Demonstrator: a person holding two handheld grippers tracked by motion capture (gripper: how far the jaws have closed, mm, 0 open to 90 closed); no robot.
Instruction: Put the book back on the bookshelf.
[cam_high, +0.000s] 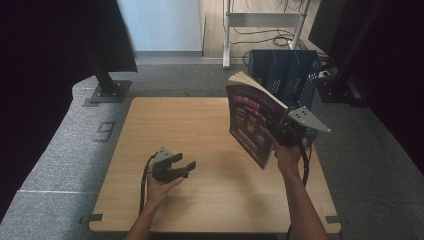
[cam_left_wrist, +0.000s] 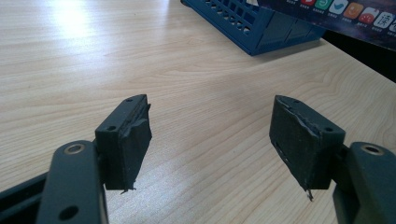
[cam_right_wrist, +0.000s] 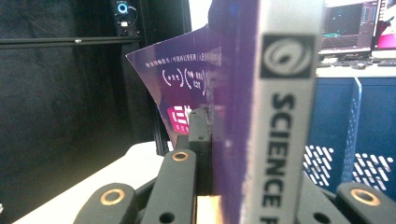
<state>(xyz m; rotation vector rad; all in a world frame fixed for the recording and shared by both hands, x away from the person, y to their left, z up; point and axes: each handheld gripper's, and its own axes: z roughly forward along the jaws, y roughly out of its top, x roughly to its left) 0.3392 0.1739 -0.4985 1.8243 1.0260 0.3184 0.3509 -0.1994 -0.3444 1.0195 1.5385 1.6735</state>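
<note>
A purple magazine (cam_high: 252, 117) is held upright and tilted above the right side of the wooden table (cam_high: 200, 130), my right gripper (cam_high: 282, 132) shut on its lower edge. In the right gripper view the magazine's (cam_right_wrist: 252, 93) spine reads "SCIENCE" and the jaws press it from both sides. My left gripper (cam_high: 186, 167) rests low over the table's front left, held in a hand, its jaws wide apart. In the left gripper view the left gripper (cam_left_wrist: 210, 144) has only bare wood between its pads.
A blue slotted file rack (cam_high: 287, 75) stands at the table's far right corner, just behind the magazine; the rack (cam_left_wrist: 252, 23) also appears in the left gripper view. Black stands and a white frame stand on the grey floor beyond the table.
</note>
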